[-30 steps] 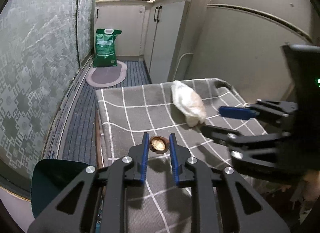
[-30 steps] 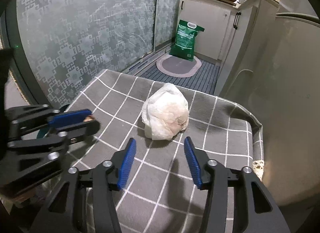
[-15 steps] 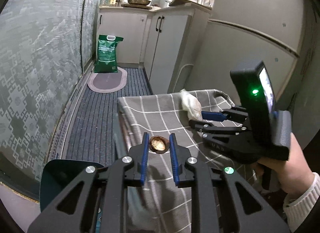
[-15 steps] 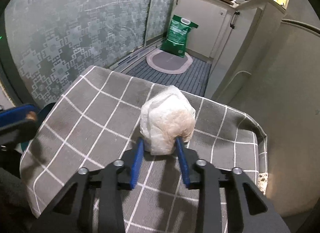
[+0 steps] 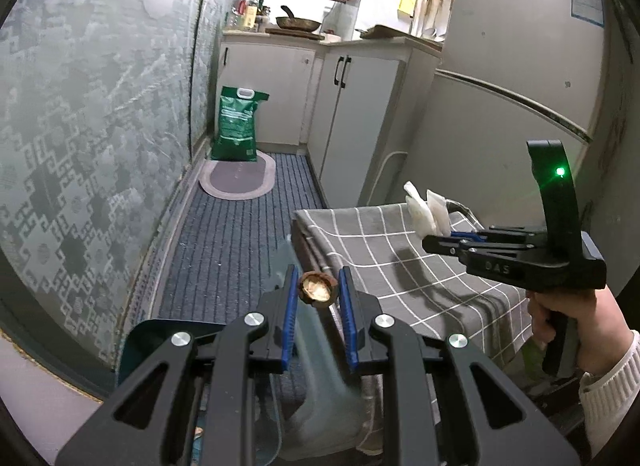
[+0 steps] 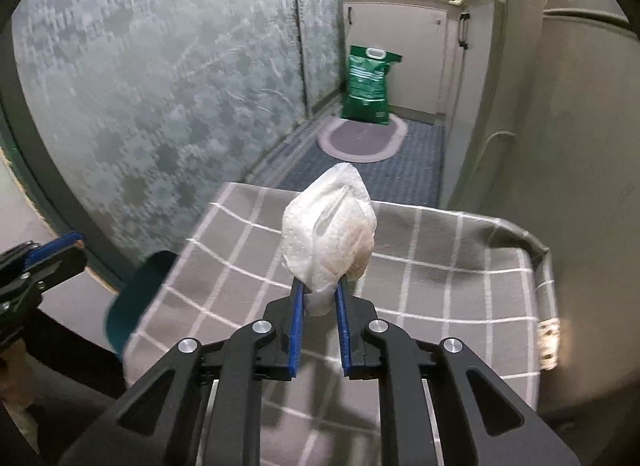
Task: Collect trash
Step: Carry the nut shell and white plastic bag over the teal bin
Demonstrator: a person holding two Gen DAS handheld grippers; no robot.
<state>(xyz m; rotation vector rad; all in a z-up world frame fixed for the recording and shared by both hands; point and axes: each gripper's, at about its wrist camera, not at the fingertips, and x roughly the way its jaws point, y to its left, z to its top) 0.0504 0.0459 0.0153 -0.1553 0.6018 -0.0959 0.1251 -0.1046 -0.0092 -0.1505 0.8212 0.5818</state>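
Note:
A brown walnut shell half (image 5: pixel 317 290) sits pinched between the blue pads of my left gripper (image 5: pixel 318 284), held in the air past the left edge of the grey checked table (image 5: pixel 400 262). My right gripper (image 6: pixel 320 290) is closing on a crumpled white paper towel wad (image 6: pixel 330 234), its pads pressing the wad's lower end, lifted above the table (image 6: pixel 440 278). In the left wrist view the right gripper (image 5: pixel 434 231) shows at the right with the towel wad (image 5: pixel 426 209) at its tips and a hand (image 5: pixel 572 306) behind it. A dark teal bin (image 5: pixel 144 342) lies below my left gripper.
A green bag (image 5: pixel 238 125) stands on an oval mat (image 5: pixel 240 179) at the far end of the striped floor. White cabinets (image 5: pixel 352 105) and a fridge (image 5: pixel 520 77) line the right side; patterned glass panels (image 5: pixel 80 145) line the left. The teal bin's rim (image 6: pixel 132 302) shows beside the table.
My right gripper shut on the paper towel wad and lifted it off the table. My left gripper carried the walnut shell leftward and up, off the table's edge.

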